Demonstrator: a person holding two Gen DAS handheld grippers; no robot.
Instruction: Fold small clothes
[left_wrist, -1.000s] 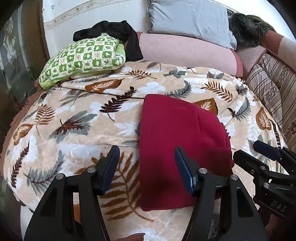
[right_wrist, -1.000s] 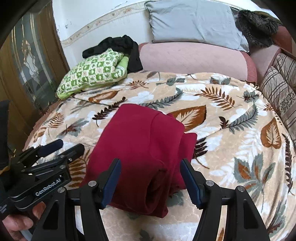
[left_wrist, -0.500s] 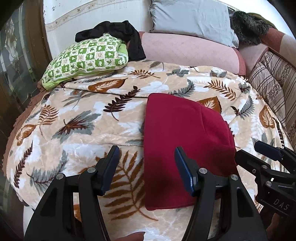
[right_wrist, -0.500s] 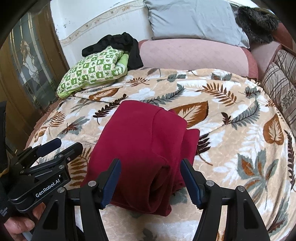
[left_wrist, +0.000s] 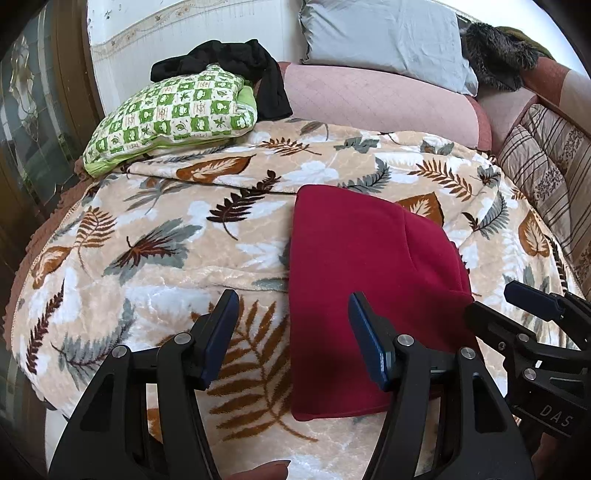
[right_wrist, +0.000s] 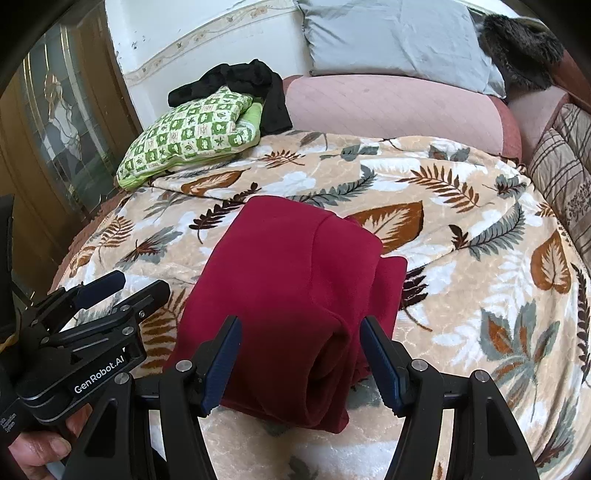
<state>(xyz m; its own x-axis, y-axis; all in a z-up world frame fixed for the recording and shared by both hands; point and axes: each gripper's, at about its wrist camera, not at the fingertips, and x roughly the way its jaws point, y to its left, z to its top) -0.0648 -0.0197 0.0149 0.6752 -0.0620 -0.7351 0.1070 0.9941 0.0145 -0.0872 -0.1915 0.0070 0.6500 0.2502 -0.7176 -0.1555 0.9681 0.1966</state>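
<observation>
Leaf-patterned blanket (left_wrist: 155, 280) covers the sofa (left_wrist: 373, 99), with a grey pillow (left_wrist: 384, 37) and a green checked cushion (left_wrist: 173, 118) at the back. On the blanket lies the folded red garment (right_wrist: 291, 295), apparently a sweater. Left tool (left_wrist: 291, 332) and right tool (right_wrist: 299, 354) both hover over its near edge, fingers apart, gripping nothing.

Dark red fleece garment (right_wrist: 291, 295): lying folded into a thick rectangular bundle, layers showing open at the near right edge, resting flat on the leaf-patterned blanket (right_wrist: 461, 229), nothing touching it from above.
</observation>
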